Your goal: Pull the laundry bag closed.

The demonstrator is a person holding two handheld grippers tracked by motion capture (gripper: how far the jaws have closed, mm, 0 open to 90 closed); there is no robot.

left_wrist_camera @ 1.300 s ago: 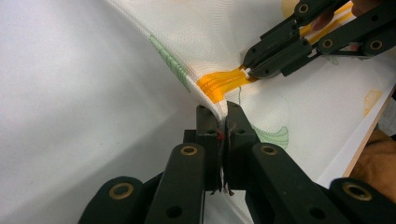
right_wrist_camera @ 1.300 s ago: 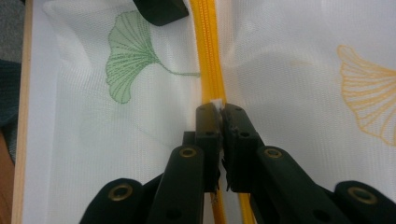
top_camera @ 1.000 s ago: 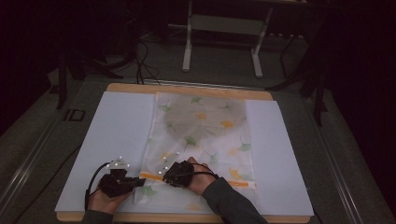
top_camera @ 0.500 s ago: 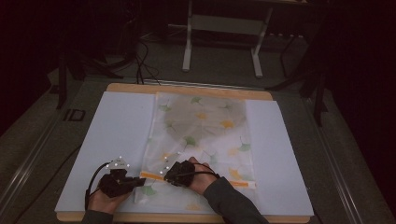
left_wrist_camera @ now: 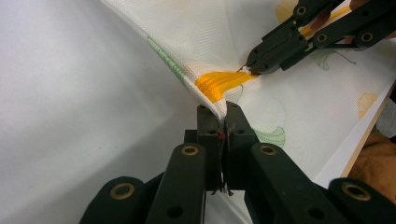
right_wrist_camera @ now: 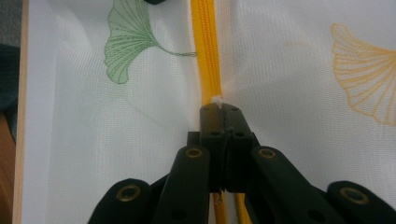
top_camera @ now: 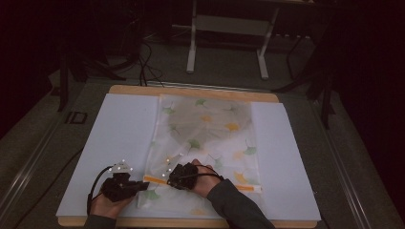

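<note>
- Dark room around a wooden-edged table [top_camera: 191,90] topped with a white sheet [top_camera: 119,138]; metal stand legs [top_camera: 227,43] on the floor at the far side.
- Lying flat on the sheet, middle of the table: a white mesh laundry bag printed with green and orange ginkgo leaves [top_camera: 210,129]. Its orange zipper [top_camera: 157,180] runs left to right across the near end.
- Left gripper [top_camera: 139,186], near-left corner of the bag: jaws closed tight on the bag's left edge, right at the zipper's end. In the left gripper view the mesh [left_wrist_camera: 280,102] is pinched between the pads and lifted into a small ridge.
- Right gripper [top_camera: 170,181], just right of the left one: clamped on a small white tab [right_wrist_camera: 217,100] on the orange zipper track [right_wrist_camera: 205,46], by my reading the zipper pull. Jaws fully together on it.
- Progress, as judged: both grips are set, the left anchoring the fabric, the right on the pull. The pull sits at the left end of the zipper, so nearly the whole run rightward seems yet to be made.
- Whether the teeth right of the pull are shut or parted I cannot tell, so opening or closing stays unsettled.
- Watch: mesh bunching if the anchor slips.
</note>
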